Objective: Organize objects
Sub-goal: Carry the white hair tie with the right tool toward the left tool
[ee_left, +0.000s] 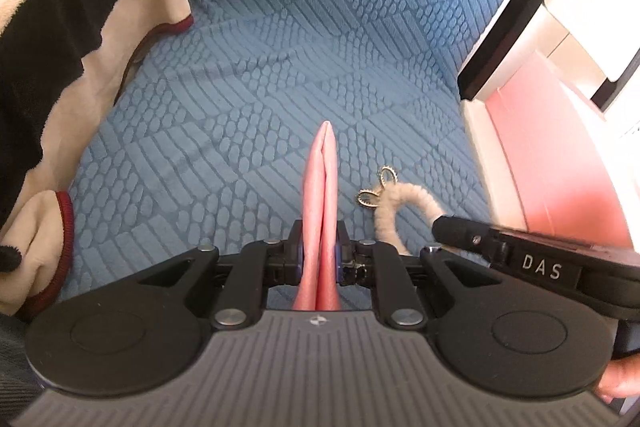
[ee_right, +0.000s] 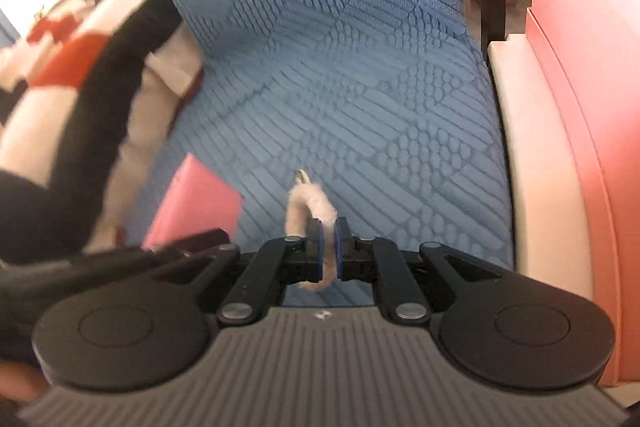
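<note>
Softness is the main thing about both items held here. Left gripper [ee_left: 320,247] is clamped on a pink pouch [ee_left: 322,187], a flat, folded piece that looks like thin leather or satin; it stands edge-on between the pads and pokes forward above the blue quilted cover [ee_left: 280,47]. I judge it light and limp, a bit slippery on its smooth face, so a hold near the folded spine, as now, should keep its two flaps from sliding apart. Right gripper [ee_right: 328,247] is closed on a fuzzy beige hair tie [ee_right: 310,205], pinching the loop through its side, with the loop curving up and forward over the cover. It looks very light, springy and easy to squash without harm; the fluffy cord gives good friction, so slipping seems unlikely. Its one delicate part is the small gold bow charm [ee_left: 378,189], best seen from the left wrist camera, which hangs at the far end of the loop, and I would keep the pads off it. The two grippers sit just beside each other, the right one's finger reaching in from the right of the left wrist view. By count: one pouch, one hair tie with one charm, one pink box [ee_right: 580,107] standing at the right edge of the cover, and one striped plush blanket [ee_left: 48,27] heaped at the left.
</note>
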`<state>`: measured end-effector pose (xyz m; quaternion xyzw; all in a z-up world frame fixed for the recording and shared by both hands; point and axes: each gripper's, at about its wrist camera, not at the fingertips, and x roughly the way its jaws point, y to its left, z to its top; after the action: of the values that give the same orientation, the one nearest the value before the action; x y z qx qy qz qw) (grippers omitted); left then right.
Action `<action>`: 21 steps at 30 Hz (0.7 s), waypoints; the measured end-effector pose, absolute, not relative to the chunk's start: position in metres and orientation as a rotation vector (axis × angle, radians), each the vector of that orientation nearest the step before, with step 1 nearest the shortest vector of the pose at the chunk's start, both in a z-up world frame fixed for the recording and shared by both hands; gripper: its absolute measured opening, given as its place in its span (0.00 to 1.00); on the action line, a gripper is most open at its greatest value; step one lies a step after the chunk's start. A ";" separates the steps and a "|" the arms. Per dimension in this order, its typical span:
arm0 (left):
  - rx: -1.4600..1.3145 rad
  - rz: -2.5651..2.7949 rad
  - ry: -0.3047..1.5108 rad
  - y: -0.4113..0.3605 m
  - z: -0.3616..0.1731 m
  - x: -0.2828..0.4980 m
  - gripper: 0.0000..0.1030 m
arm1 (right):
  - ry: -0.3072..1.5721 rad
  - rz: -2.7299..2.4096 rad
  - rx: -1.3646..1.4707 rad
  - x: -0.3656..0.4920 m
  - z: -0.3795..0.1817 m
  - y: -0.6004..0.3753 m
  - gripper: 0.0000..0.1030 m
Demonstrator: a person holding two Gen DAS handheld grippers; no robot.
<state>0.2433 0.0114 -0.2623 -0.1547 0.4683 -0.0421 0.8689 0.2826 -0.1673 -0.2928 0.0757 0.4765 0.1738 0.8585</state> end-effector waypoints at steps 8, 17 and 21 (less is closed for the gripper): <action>-0.308 -0.072 1.020 0.009 -0.273 0.250 0.16 | 1.039 0.383 0.114 0.288 -0.300 -0.172 0.12; -0.312 -0.091 1.038 0.010 -0.276 0.260 0.16 | 0.997 0.407 -0.025 0.293 -0.297 -0.161 0.23; -0.332 -0.091 1.029 0.012 -0.278 0.264 0.16 | 0.999 0.415 -0.045 0.298 -0.300 -0.160 0.26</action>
<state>0.2637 0.0123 -0.2776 -0.1578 0.4896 -0.0431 0.8564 0.2977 -0.1600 -0.3001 -0.0216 0.4755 0.1975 0.8570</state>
